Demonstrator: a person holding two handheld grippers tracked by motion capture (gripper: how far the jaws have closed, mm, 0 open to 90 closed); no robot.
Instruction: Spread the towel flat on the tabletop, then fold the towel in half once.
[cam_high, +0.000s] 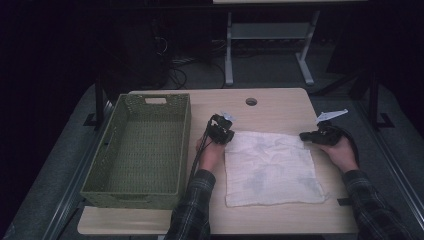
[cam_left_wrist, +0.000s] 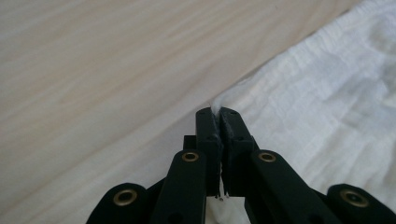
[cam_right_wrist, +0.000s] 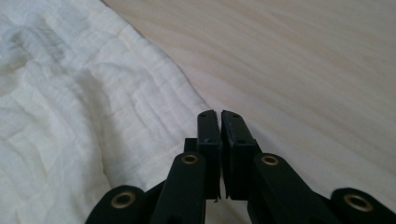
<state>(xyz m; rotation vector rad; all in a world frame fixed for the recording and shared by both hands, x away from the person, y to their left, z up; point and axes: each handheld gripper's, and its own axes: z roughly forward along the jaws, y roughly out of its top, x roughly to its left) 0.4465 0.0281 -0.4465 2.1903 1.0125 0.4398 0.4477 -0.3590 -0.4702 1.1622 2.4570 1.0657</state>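
wrinkled white muslin cloth (cam_high: 270, 167) lies flat at centre; left gripper (cam_left_wrist: 218, 113) pinches its corner, right gripper (cam_right_wrist: 219, 114) jaws pressed together at the cloth's edge.

A green woven basket (cam_high: 137, 150) sits on the wooden table (cam_high: 280, 107).

Both sleeves (cam_high: 192, 210) were dark plaid flannel. Each gripper, left gripper (cam_left_wrist: 217, 113) and right gripper (cam_right_wrist: 219, 115), had matte black jaws on black link arms fixed with brass-coloured rivets (cam_left_wrist: 190, 157). A black cable (cam_high: 197, 152) trailed from the left; a grey triangular plate (cam_high: 331, 115) topped the right.
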